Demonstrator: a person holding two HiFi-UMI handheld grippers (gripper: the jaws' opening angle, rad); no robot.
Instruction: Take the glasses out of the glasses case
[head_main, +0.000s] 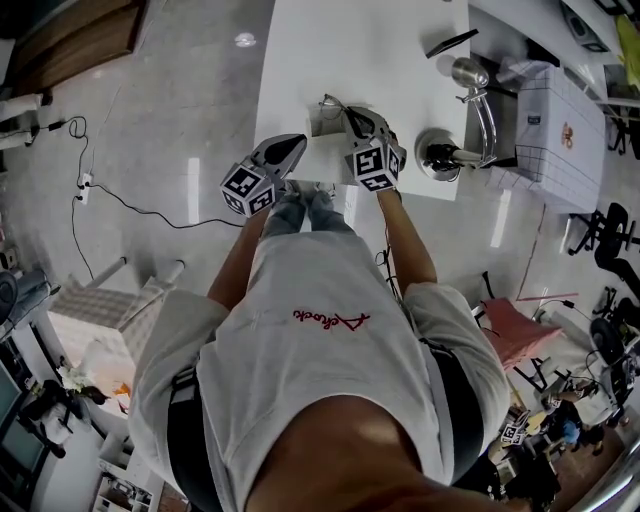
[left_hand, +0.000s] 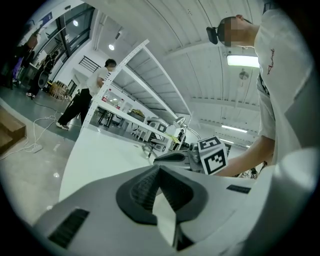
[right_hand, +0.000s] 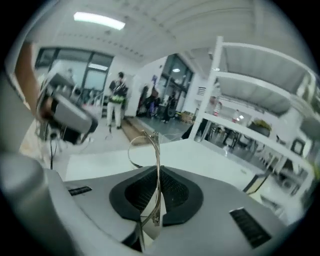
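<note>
Thin gold wire glasses (right_hand: 150, 150) are pinched by one temple arm in my right gripper (right_hand: 158, 172), which is shut on them; a lens rim loops out past the pads. From the head view the right gripper (head_main: 351, 115) hangs over the front of the white table (head_main: 300, 50) with the glasses (head_main: 331, 102) at its tip. A small grey open case (head_main: 320, 124) seems to lie just under it at the table's front edge. To the left of the case my left gripper (head_main: 292, 149) is level, and its pads (left_hand: 150, 187) meet with nothing seen between them.
A chrome desk lamp (head_main: 472, 98) on a round base stands at the table's right edge, with a black pen (head_main: 452, 42) beyond it. A white gridded box (head_main: 560, 120) stands right of the table. A cable (head_main: 110, 195) trails over the floor at the left. People stand far off in the room.
</note>
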